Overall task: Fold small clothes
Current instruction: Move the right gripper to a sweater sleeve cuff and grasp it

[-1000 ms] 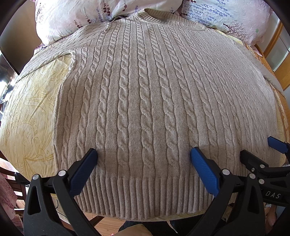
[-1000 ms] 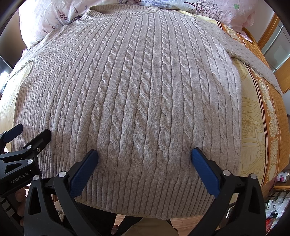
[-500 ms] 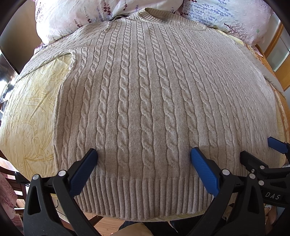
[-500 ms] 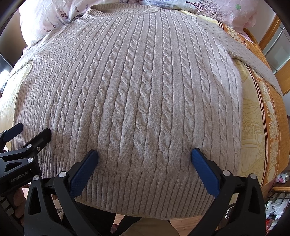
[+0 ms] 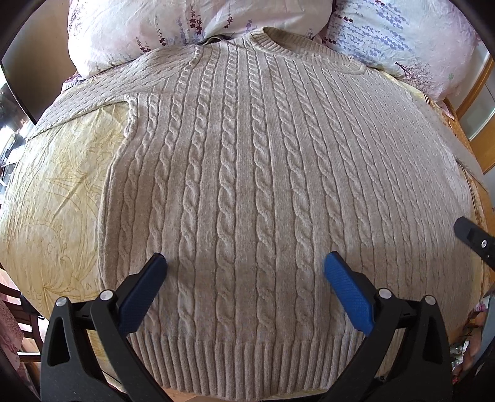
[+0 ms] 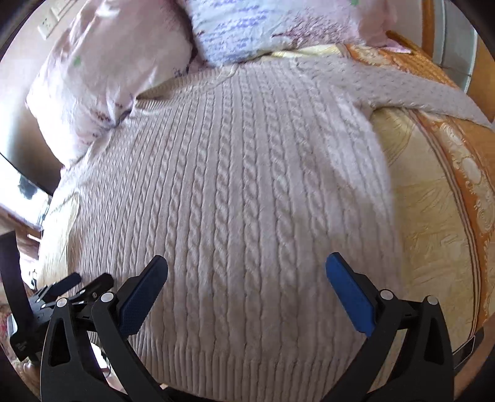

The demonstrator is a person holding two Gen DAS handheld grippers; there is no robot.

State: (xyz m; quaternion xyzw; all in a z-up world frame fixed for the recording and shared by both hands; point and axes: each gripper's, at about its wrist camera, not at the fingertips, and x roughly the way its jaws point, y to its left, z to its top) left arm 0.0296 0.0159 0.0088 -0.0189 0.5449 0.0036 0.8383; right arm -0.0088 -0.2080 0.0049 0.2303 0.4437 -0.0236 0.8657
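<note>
A beige cable-knit sweater lies flat, front up, on the bed, collar far and ribbed hem near. It also fills the right wrist view, which is blurred. My left gripper is open and empty, hovering over the lower middle of the sweater. My right gripper is open and empty over the sweater's lower right part. The right sleeve stretches out to the right. The left sleeve runs out to the left.
Two floral pillows lie at the head of the bed. A yellow patterned bedspread with an orange border covers the bed. The left gripper's body shows at the lower left of the right wrist view. A wooden chair stands at the left.
The right gripper has swung to the right and tilted, so its view now shows more of the right sleeve and bed edge. The left gripper has shifted only slightly. Both stay open.
</note>
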